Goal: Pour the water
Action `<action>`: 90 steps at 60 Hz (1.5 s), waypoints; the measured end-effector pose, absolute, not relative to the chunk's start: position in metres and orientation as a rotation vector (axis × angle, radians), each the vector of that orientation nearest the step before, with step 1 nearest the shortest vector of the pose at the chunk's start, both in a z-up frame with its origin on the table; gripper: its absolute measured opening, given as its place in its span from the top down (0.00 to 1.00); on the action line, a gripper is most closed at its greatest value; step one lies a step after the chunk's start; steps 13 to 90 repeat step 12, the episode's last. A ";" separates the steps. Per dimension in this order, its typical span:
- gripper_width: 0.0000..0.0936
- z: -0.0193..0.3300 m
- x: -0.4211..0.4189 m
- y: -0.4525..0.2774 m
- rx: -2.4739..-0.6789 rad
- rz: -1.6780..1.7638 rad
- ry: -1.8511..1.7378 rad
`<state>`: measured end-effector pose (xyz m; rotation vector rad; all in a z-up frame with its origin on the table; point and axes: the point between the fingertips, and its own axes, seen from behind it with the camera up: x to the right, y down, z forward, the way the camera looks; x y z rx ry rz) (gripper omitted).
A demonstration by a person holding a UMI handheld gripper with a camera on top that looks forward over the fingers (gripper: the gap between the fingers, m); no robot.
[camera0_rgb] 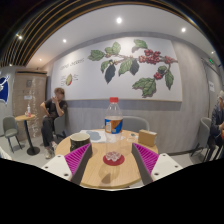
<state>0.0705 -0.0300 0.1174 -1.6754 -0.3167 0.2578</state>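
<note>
A clear plastic water bottle (113, 125) with a blue and orange label stands upright on a red coaster (113, 159) on a round wooden table (95, 172). My gripper (112, 148) is open. Its pink pads (78, 158) lie on either side of the bottle's base, with a wide gap on each side. The bottle stands between the fingertips and rests on its own support. A dark cup (80, 141) stands on the table to the left, beyond the left finger.
A small brown box (148, 138) sits on the table beyond the right finger. A person (55, 112) sits at a small table at the left, and another person (218, 122) is at the far right. A wall with a leaf mural (128, 62) is behind.
</note>
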 end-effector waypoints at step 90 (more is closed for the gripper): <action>0.09 0.094 0.096 -0.043 -1.724 0.216 -0.287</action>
